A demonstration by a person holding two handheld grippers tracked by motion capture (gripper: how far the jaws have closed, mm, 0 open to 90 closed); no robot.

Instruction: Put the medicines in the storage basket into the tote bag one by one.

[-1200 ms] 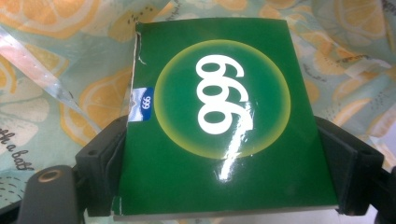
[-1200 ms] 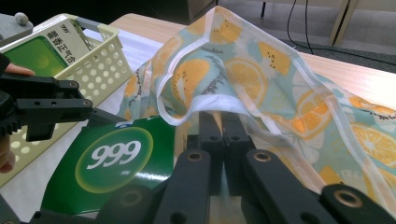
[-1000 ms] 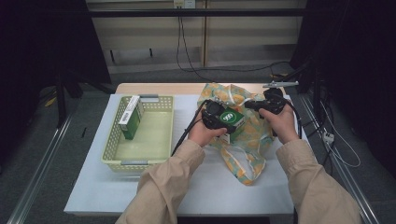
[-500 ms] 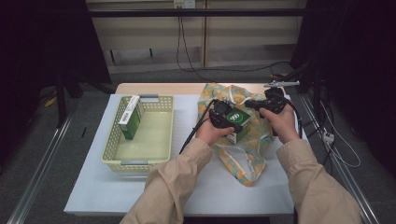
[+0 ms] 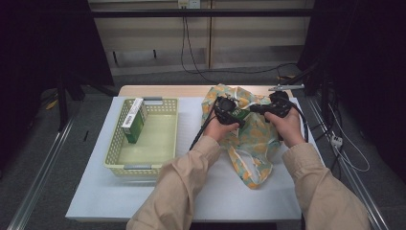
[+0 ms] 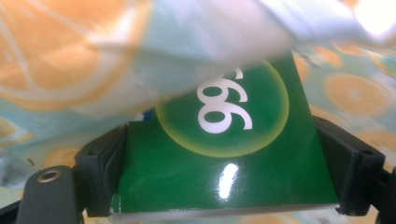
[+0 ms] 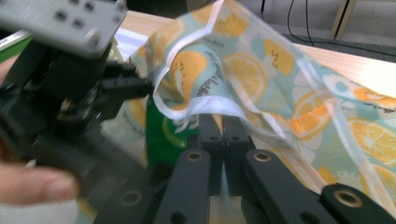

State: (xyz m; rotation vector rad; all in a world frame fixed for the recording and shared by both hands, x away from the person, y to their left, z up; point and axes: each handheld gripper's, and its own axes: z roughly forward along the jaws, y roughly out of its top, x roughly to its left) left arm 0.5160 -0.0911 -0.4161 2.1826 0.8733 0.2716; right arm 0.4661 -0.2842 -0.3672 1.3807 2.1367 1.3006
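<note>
Gripping the green box between wide-set left fingers, right fingers pinch the lemon-print bag shut.

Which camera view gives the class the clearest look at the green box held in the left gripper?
The left gripper view: the green box sits close up between both black jaws, its white print readable, with the lemon-print bag draped over its top. The high view shows it small; the right gripper view shows a green sliver under the bag.

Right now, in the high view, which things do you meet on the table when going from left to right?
Yellow basket → green box standing in the basket → left gripper → right gripper, both at the lemon-print bag.
</note>
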